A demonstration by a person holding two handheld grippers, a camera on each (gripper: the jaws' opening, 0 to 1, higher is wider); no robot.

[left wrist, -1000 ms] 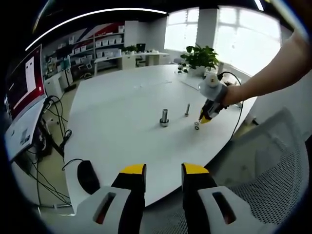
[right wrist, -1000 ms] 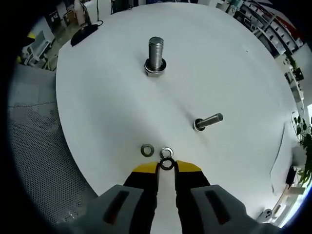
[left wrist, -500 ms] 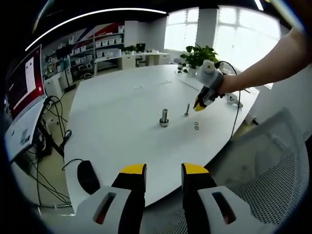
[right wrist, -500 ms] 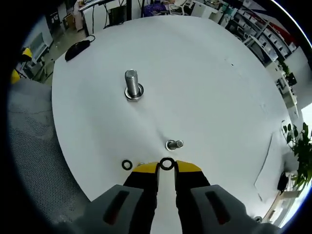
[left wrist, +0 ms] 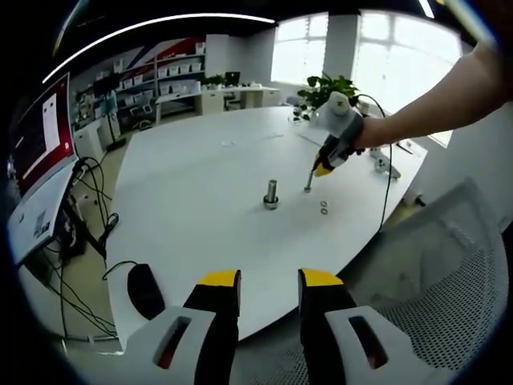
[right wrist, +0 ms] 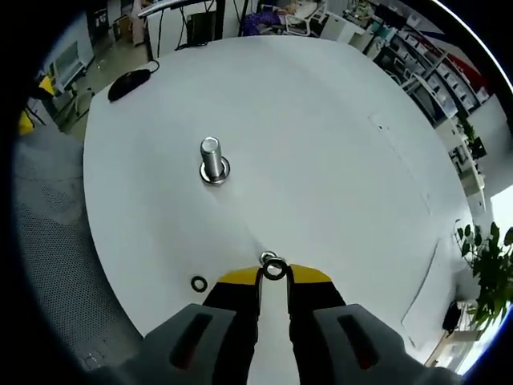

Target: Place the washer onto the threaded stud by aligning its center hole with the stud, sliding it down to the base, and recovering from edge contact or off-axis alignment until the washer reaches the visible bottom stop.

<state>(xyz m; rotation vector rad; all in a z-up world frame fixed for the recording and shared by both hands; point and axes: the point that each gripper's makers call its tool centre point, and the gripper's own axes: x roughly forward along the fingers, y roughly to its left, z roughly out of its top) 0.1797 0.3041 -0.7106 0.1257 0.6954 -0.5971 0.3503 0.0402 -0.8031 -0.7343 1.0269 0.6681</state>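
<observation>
The right claw (right wrist: pixel 273 273) pinches a small silver metal ring washer (right wrist: pixel 274 270) directly above the thin steel threaded stud (right wrist: pixel 267 258) on the round white table (right wrist: pixel 337 160). A thick bolt (right wrist: pixel 212 159) stands at 11 o'clock. The left claw (left wrist: pixel 269 281) is spread, holding nothing.

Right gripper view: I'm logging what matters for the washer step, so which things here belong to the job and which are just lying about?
In the job:
- washer held at the tips of the right gripper
- thin threaded stud just beyond it
- white table

Lying about:
- larger bolt standing upright
- spare washer on the table
- computer mouse at the far edge
- left gripper, held back
</observation>
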